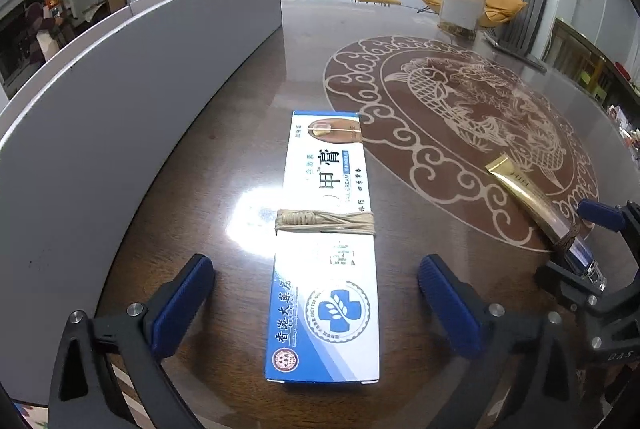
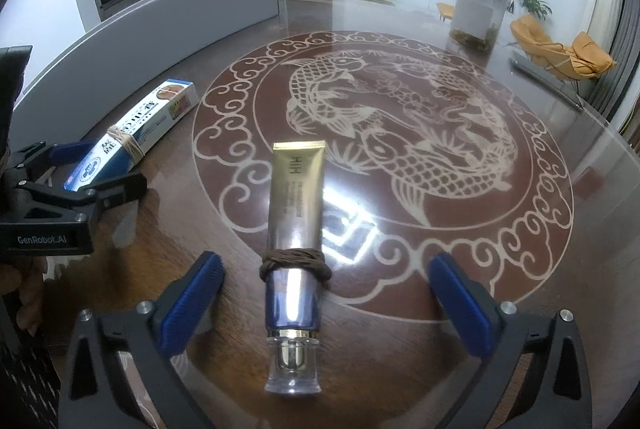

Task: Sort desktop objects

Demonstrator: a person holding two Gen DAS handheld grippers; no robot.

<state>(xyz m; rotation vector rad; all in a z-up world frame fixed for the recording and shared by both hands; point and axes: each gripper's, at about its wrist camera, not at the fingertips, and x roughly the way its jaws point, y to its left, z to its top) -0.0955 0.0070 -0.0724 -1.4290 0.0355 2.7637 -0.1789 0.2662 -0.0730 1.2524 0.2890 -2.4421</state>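
A blue and white cream box (image 1: 326,249) with a beige cord band (image 1: 326,221) around it lies flat on the dark glass table. My left gripper (image 1: 316,293) is open, one finger on each side of the box's near end, not touching it. A gold and silver tube (image 2: 294,229) with a brown cord band (image 2: 295,261) and clear cap lies between the open fingers of my right gripper (image 2: 326,293), untouched. The box also shows in the right wrist view (image 2: 132,133), with the left gripper (image 2: 92,169) around it. The tube also shows in the left wrist view (image 1: 532,201), with the right gripper (image 1: 592,241).
A grey curved partition (image 1: 120,101) runs along the table's left side. A clear container (image 2: 476,13) stands at the far end of the table. A round fish pattern (image 2: 380,149) covers the table's middle. The table edge (image 2: 600,133) curves on the right.
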